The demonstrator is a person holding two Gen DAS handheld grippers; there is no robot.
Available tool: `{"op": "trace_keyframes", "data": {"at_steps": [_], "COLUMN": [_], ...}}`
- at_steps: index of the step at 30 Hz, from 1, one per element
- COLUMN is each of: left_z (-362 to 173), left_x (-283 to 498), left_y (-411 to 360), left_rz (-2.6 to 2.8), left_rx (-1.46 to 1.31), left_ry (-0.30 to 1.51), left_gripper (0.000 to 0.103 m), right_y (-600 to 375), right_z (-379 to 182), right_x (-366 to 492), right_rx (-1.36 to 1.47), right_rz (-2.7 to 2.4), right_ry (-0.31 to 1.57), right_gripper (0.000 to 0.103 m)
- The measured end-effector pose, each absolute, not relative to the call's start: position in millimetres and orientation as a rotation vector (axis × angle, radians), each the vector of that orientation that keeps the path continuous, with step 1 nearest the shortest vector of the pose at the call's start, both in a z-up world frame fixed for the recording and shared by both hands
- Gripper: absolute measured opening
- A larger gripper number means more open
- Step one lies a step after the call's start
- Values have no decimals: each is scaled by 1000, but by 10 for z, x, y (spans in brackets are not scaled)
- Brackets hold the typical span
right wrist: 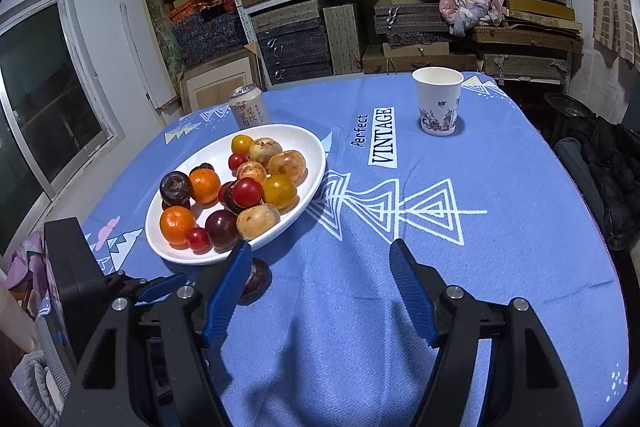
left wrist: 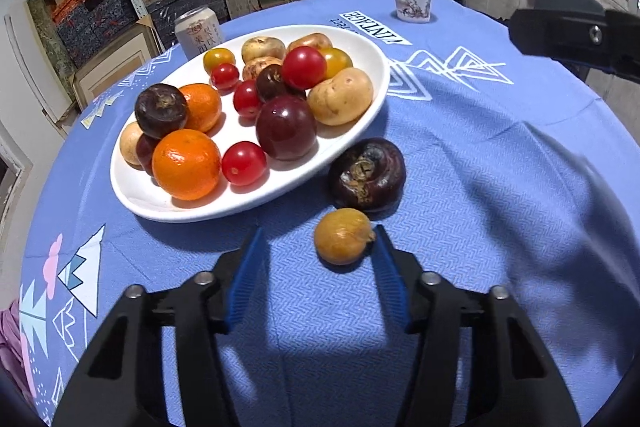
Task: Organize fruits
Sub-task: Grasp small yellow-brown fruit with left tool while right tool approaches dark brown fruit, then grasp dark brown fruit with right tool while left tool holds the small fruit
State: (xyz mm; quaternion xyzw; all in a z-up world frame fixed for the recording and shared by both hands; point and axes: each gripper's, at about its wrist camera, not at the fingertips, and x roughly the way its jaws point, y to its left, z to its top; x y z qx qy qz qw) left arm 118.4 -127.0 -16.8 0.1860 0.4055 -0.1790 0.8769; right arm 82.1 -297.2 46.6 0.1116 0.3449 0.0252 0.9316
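White plate [left wrist: 360, 99] holds oranges [left wrist: 186, 163], tomatoes [left wrist: 243, 163], potatoes [left wrist: 340, 95]

Left gripper [left wrist: 318, 239] angled down at the table, blue-padded jaws apart, nothing clamped. Right gripper [right wrist: 320, 255] also tilted down, jaws wider apart, empty, hovering.

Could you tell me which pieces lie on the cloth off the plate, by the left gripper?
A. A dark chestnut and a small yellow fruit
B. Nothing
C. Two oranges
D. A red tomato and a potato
A: the dark chestnut and the small yellow fruit lie on the blue cloth, off the plate, ahead of the left gripper.
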Motion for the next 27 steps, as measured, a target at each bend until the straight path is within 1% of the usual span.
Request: {"op": "trace_keyframes", "data": {"at_steps": [2,6,8,9,17,27], "left_z": [-166,-172,-170,-166,-143,-34], "left_x": [1177,1143,1130,1124,1067,977], "left_y": [-1277,-1300,-1307,-1304,-1301,-1239], "left_rz": [-378,-410,-417,-422,-443,-431], "left_rx": [392,398,398,396,389,371], "left_ry": [844,840,836,833,817,756], "left_gripper": [50,35,32,29,28,28], "right_y": [-2964,-2961,-2951,-2938,-2878,-2781], "right_z": [448,418,399,388,366,351], "right_x": [828,837,847,853,860,849], "right_rx": [229,232,227,223,192,145], "right_rz": [55,56,57,57,65,85], "right_ry": [715,729,739,744,756,763], "right_gripper": [72,72,72,72,72,72]}}
